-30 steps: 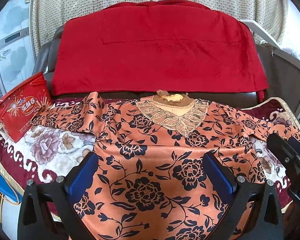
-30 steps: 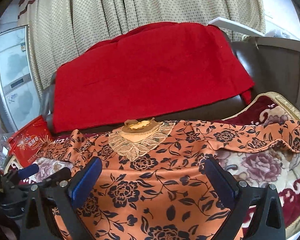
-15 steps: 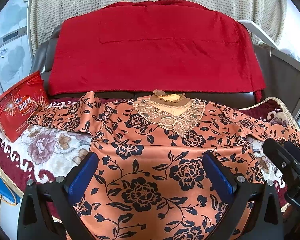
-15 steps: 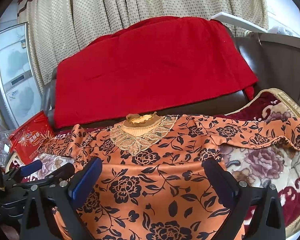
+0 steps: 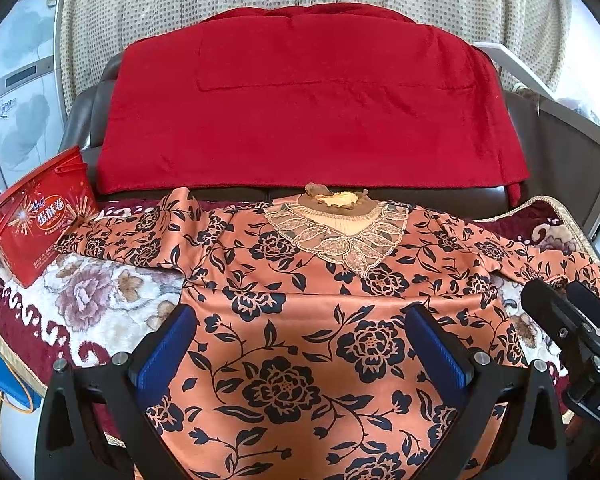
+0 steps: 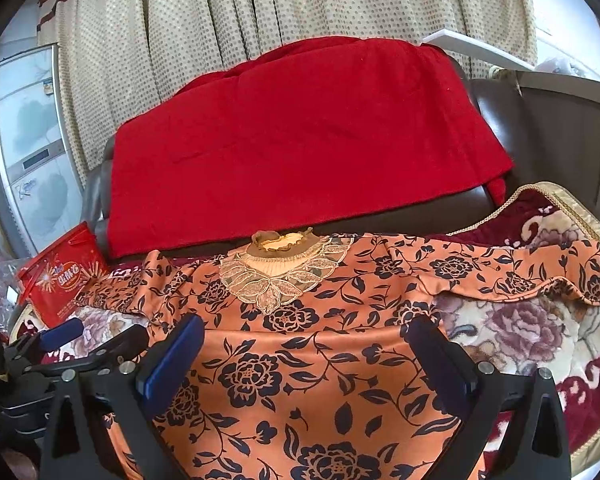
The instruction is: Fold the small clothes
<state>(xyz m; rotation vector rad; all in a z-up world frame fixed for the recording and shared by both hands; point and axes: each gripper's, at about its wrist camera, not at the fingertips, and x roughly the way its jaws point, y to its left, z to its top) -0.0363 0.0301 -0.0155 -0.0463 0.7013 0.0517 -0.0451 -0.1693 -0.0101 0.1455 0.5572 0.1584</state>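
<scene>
An orange blouse [image 5: 300, 320] [image 6: 308, 360] with black flowers lies spread flat, front up, on a flowered blanket [image 5: 88, 304] [image 6: 540, 336]. Its lace collar [image 5: 340, 232] [image 6: 278, 276] points to the far side and both sleeves stretch out sideways. My left gripper [image 5: 300, 344] hovers open over the blouse's lower middle, blue pads wide apart, nothing between them. My right gripper [image 6: 308, 352] is open too, above the same lower part. In the left wrist view the right gripper [image 5: 572, 320] shows at the right edge; in the right wrist view the left gripper [image 6: 92, 344] shows at the left.
A red cloth [image 5: 308, 112] [image 6: 300, 140] drapes the dark sofa backrest behind the blouse. A red snack tub [image 5: 36, 216] [image 6: 60, 276] stands at the blanket's left end. Dotted curtains [image 6: 260, 12] hang behind, and a grey appliance [image 6: 24, 140] stands at far left.
Both grippers have drifted slightly, so the blouse and red cloth sit a little differently in each view. The blouse has not moved and both grippers stay open.
</scene>
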